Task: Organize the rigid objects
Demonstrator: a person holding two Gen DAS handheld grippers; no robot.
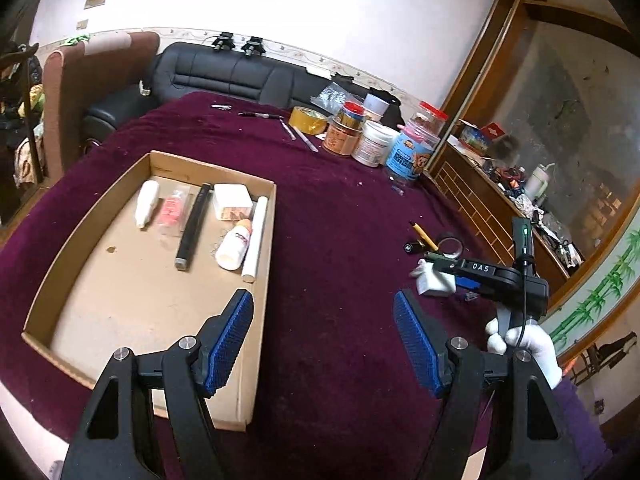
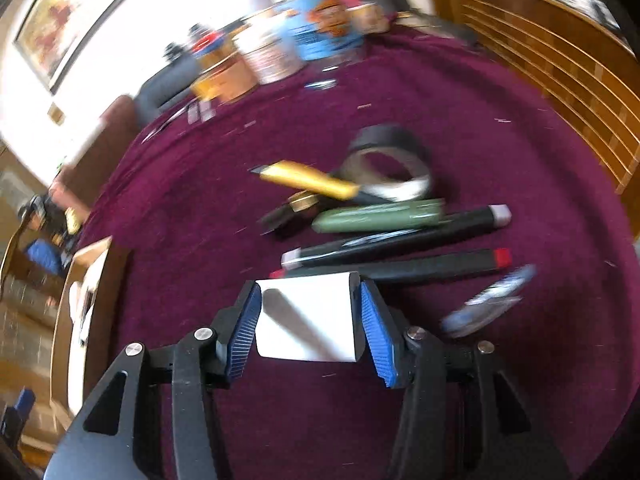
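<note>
A shallow cardboard box [image 1: 60,280] lies on the purple cloth at the left, holding a white bottle [image 1: 146,204], a pink packet [image 1: 172,210], a black tube [image 1: 194,226], a white block [image 1: 232,200], a small bottle [image 1: 234,246] and a white tube [image 1: 254,238]. My left gripper [image 1: 324,344] is open and empty, over the box's right wall. My right gripper [image 2: 310,318] is shut on a white box [image 2: 308,320] just above the cloth; it also shows in the left wrist view [image 1: 434,280]. Beyond it lie a yellow cutter [image 2: 308,180], a tape roll [image 2: 390,160], a green pen [image 2: 380,216] and black markers [image 2: 400,268].
Jars and cans [image 1: 376,140], yellow tape [image 1: 308,120] and pens [image 1: 260,115] stand at the table's far side. A black sofa [image 1: 224,74] is behind. A wooden cabinet [image 1: 480,200] runs along the right. A blue-white packet [image 2: 488,304] lies right of my right gripper.
</note>
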